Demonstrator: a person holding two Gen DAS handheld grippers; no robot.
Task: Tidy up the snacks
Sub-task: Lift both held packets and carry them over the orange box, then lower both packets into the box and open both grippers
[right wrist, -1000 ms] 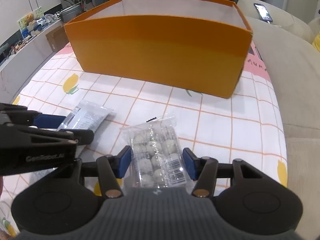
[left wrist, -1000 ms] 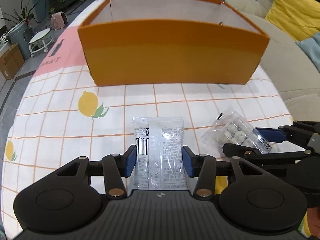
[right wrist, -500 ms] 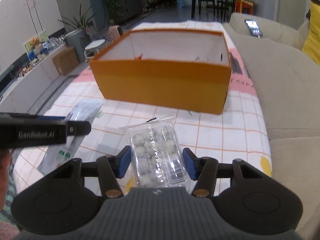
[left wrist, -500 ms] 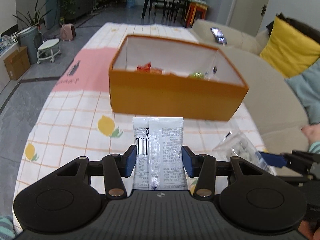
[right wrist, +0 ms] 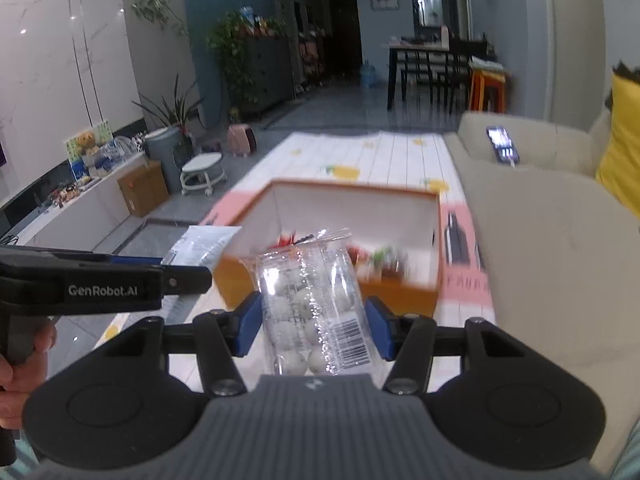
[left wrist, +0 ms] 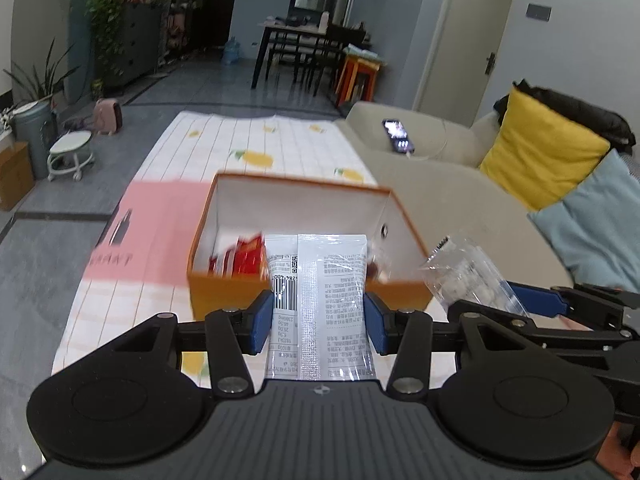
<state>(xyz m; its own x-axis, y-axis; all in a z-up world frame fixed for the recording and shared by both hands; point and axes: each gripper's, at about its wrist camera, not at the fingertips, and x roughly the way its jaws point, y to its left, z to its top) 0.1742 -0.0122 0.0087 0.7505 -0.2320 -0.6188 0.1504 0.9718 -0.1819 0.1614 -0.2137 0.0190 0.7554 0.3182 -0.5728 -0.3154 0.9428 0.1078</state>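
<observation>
My left gripper (left wrist: 319, 318) is shut on a white snack packet (left wrist: 320, 304) with a barcode and printed text, held up in the air. My right gripper (right wrist: 314, 326) is shut on a clear bag of white round candies (right wrist: 316, 312). Both packets hang above and just short of the orange box (left wrist: 224, 292) with white inner walls, which stands on the lemon-print tablecloth (left wrist: 256, 140). Red packets (left wrist: 244, 258) and other snacks lie inside the box (right wrist: 400, 296). In the right wrist view the left gripper (right wrist: 188, 276) with its packet (right wrist: 204, 242) shows at the left.
A beige sofa (left wrist: 440, 184) borders the table on the right, with a lit phone (left wrist: 398, 140) on its arm and yellow (left wrist: 548, 156) and light blue cushions. A pink patch of the cloth (left wrist: 160, 232) lies left of the box. A white stool (left wrist: 70, 156) stands on the floor.
Both grippers have risen with their packets and tilted up. The box now looks smaller and lower, its inside and contents visible, and the room behind has come into view.
</observation>
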